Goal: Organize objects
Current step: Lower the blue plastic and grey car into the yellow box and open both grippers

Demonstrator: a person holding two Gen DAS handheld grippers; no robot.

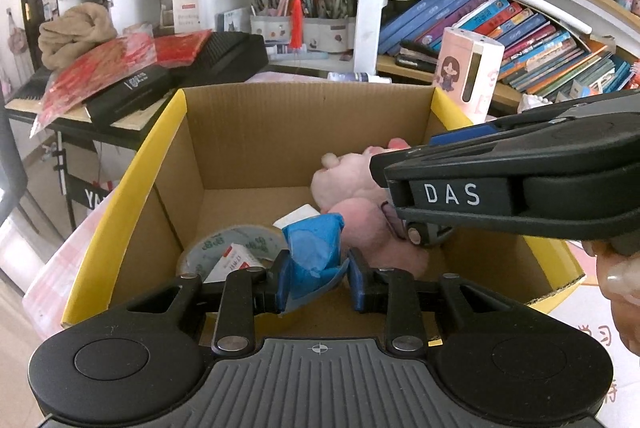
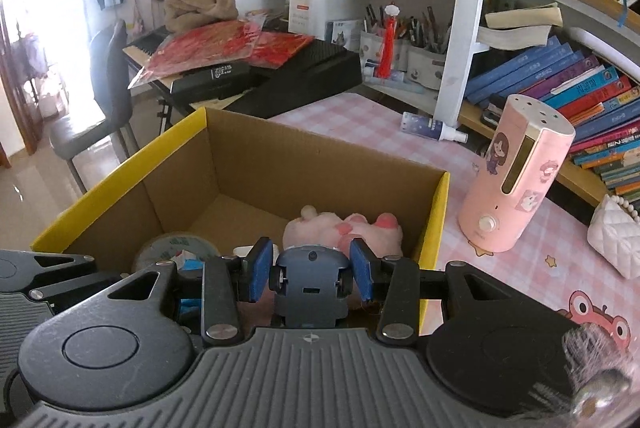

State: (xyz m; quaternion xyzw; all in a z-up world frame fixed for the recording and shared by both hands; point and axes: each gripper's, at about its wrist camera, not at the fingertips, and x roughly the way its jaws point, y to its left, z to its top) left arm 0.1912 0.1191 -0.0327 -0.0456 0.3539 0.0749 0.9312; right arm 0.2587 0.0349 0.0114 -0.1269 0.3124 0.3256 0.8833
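Observation:
A cardboard box with yellow flaps [image 1: 256,131] [image 2: 256,163] stands on the table. In it lie a pink plush toy [image 1: 352,187] [image 2: 320,228], a roll of tape [image 1: 228,244] [image 2: 176,248] and a small white and red carton [image 1: 236,260]. My left gripper [image 1: 318,274] is shut on a crumpled blue paper packet [image 1: 316,248], low over the box's near part. My right gripper [image 2: 312,270] holds a blue-grey toy car [image 2: 310,284] between its pads over the box's near edge. Its body crosses the left wrist view [image 1: 512,187].
A pink cylindrical humidifier [image 2: 516,183] stands right of the box on the pink checked tablecloth [image 2: 360,115]. A white quilted bag [image 2: 616,236] lies at the far right. A small spray bottle [image 2: 428,127] lies behind. Bookshelves [image 2: 560,87], a keyboard [image 2: 256,75] and a chair [image 2: 108,75] surround the table.

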